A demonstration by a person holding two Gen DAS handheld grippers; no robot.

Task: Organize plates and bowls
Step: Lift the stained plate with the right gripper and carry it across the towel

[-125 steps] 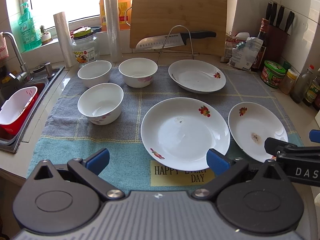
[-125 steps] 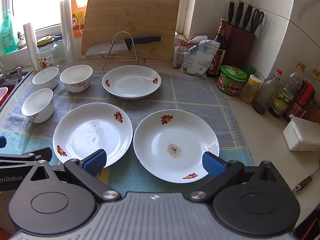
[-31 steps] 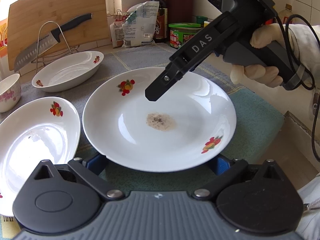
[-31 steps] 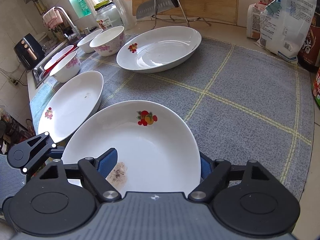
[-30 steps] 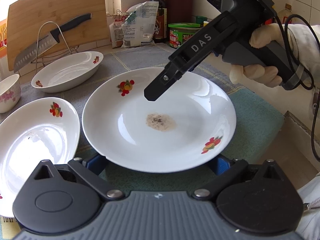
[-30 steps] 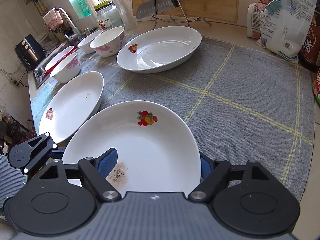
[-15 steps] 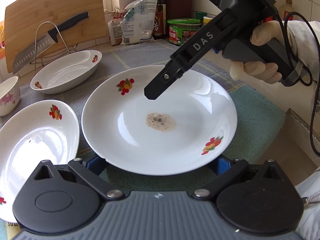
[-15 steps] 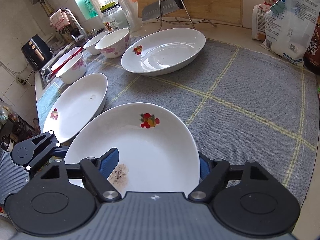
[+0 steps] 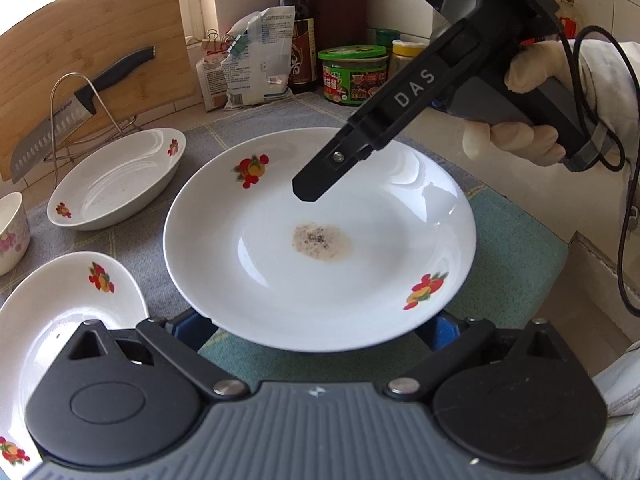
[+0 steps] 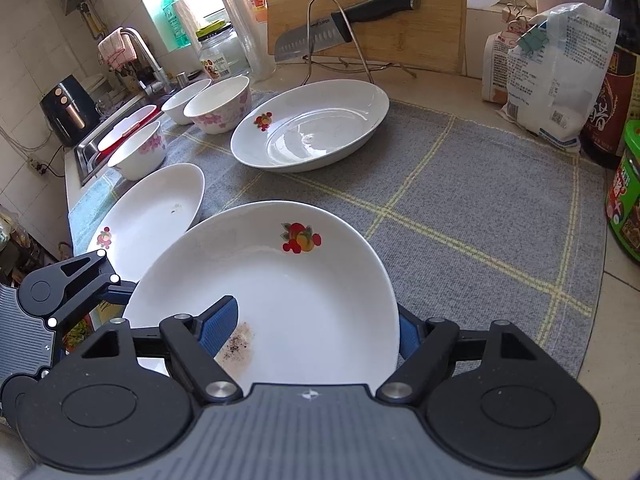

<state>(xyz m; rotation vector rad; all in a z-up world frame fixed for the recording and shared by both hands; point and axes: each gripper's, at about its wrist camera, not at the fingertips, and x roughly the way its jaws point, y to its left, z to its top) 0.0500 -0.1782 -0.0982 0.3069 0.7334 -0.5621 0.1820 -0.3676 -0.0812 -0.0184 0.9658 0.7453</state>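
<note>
A: What is different from four seconds back?

B: Both grippers were hanging back over the mat then, touching nothing. Now the right gripper [image 10: 316, 330] has one pad on the stained plate [image 10: 304, 280] and one under its rim, and the left gripper [image 9: 320, 326] sits under the rim opposite.

A: And over the last second?

B: The plate has come up off the mat [image 10: 460, 200] a little. Its rim now overlaps the neighbouring plate [image 10: 156, 208] in the right wrist view.
</note>
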